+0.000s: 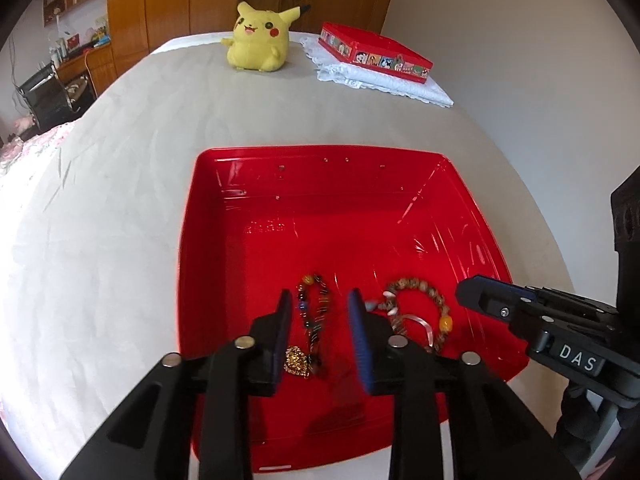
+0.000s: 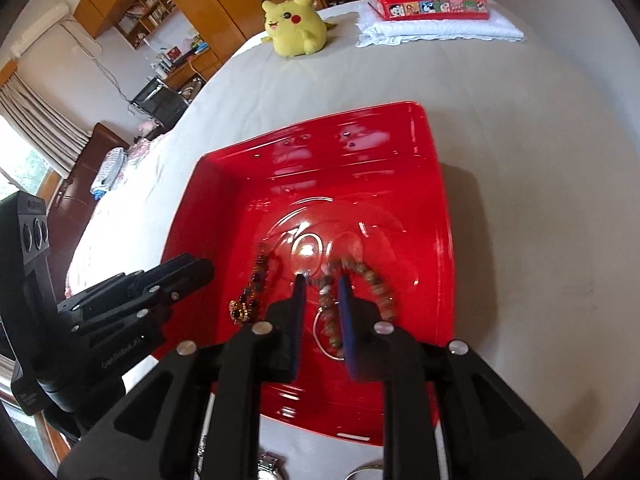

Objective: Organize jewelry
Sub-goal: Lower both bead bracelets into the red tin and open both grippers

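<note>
Bedsheet, pale and wrinkled, carries everything here. Near its centre sits a shallow red tray holding the jewelry. Toward the tray's left lies a dark multicoloured bead bracelet with a gold filigree charm at its near end. The left gripper hangs just above it with fingers spread wide, the bracelet showing between them; whether the tips touch the tray floor I cannot tell. Right of that bracelet, still in the tray, lies a brown speckled bead bracelet with an amber bead, and a thin clear bangle rests against it. In the right wrist view the right gripper is over this brown bracelet, fingers parted only narrowly with a strand of beads running between them; contact with the pads cannot be judged. Near the bottom edge of that view, outside the tray, a metal watch band shows partly. At the far end of the bed sit a yellow Pikachu plush and, to its right, a red cartoon-printed box on a folded white cloth.
</note>
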Motion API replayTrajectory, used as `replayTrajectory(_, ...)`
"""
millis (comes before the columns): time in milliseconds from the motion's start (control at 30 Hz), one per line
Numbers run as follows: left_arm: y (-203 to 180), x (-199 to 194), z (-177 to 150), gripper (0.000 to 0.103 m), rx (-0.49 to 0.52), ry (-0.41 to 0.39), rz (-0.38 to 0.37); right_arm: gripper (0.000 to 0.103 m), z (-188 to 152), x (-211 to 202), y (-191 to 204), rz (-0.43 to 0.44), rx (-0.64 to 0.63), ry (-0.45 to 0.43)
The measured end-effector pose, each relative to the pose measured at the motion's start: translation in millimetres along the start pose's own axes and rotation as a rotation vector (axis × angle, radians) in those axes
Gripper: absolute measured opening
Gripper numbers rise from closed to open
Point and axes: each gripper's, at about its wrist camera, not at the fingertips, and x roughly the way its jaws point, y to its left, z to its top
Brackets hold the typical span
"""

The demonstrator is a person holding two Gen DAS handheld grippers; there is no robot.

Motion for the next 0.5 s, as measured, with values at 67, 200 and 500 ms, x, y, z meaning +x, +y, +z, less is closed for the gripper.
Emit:
replayTrajectory(67,2,-7,-2,0.031,-0.005,-0.007,-0.012,0.017,-3,-5,2,0.009,0.0,-0.006)
replayTrajectory(200,2,-24,-10,0.041,0.002,-0.033,-0.009,0.017,-9,-18,5,0.018,-0.006,-0.019)
replayTrajectory(500,1,-65,-59,0.065,0.026,-0.092,0.051,0.018,-51,-45,11,-0.002,-0.04,-0.018)
